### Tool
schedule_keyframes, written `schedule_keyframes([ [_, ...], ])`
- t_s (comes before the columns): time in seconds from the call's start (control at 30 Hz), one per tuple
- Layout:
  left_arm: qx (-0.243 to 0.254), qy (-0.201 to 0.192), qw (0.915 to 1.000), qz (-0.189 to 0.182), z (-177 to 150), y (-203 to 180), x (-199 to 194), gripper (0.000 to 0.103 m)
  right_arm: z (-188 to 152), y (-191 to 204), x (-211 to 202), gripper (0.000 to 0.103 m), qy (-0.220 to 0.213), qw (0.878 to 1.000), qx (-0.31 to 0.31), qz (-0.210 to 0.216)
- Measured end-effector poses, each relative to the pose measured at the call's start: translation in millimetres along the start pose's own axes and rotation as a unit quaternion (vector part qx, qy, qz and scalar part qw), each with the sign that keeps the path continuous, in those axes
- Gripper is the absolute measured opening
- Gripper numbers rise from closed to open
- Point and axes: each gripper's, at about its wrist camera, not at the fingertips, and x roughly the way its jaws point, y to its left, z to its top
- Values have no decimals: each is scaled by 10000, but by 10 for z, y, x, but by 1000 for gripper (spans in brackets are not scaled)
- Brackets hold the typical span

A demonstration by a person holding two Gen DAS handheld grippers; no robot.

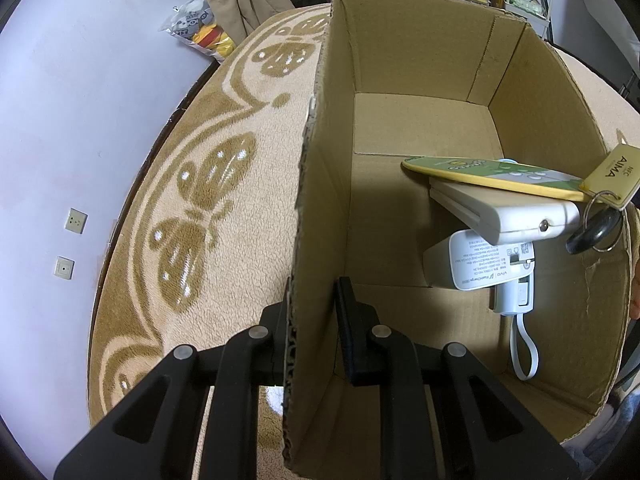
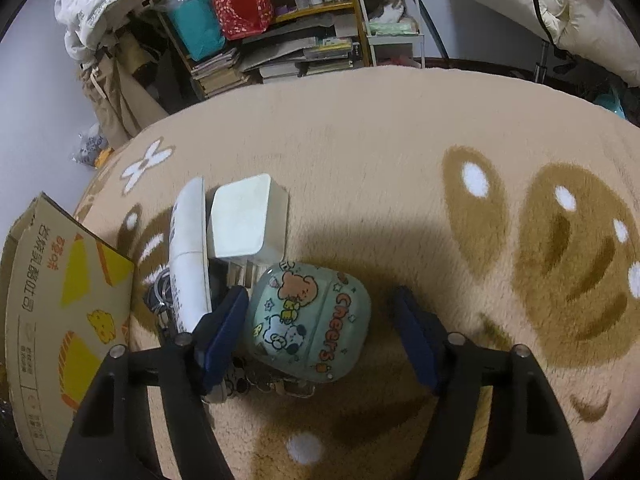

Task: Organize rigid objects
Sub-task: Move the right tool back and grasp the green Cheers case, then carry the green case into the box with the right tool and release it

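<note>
In the left wrist view an open cardboard box (image 1: 420, 52) stands on the carpet. My left gripper (image 1: 314, 304) is shut on the box's near left wall, one finger outside and one inside. In the box lie a yellow-edged remote (image 1: 492, 174), a white remote (image 1: 508, 212), a white charger (image 1: 476, 260) with a pale blue cable (image 1: 524, 344), and keys with a yellow tag (image 1: 612, 176). In the right wrist view my right gripper (image 2: 320, 320) is open around a teal cartoon case (image 2: 308, 320). The left fingertip (image 2: 228, 316) is right beside the case; the other stands apart.
Just beyond the case lie a white remote (image 2: 188, 248), a white square box (image 2: 244, 220) and some dark keys (image 2: 158, 296). The cardboard box's printed side (image 2: 60, 300) is at the left. Cluttered shelves (image 2: 288, 40) line the far edge of the beige patterned carpet (image 2: 400, 160).
</note>
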Motion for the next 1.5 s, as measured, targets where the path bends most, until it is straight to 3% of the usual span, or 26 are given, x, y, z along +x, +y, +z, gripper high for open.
schedule_keyframes([
  [0.17,-1,-1,10000,-4,-2,-5,1,18,-93,93,-12,64,15,9987,-292,-423],
  [0.5,-6,-1,10000,-11,-6,-7,3,18,-95,175,-214,64,-162,9980,-407,-456],
  [0.63,-4,2,10000,-13,-7,-10,7,18,-24,232,-379,64,-339,9987,-368,-134],
  [0.77,3,2,10000,-8,-7,-11,7,18,70,352,-624,64,-568,9967,-363,453],
  [1.0,0,4,10000,-6,-6,-9,9,18,184,803,-1097,64,-968,9811,-869,1429],
  [1.5,-5,5,10000,-16,-14,-14,8,18,27,1459,-1198,64,-697,9613,-1774,1987],
])
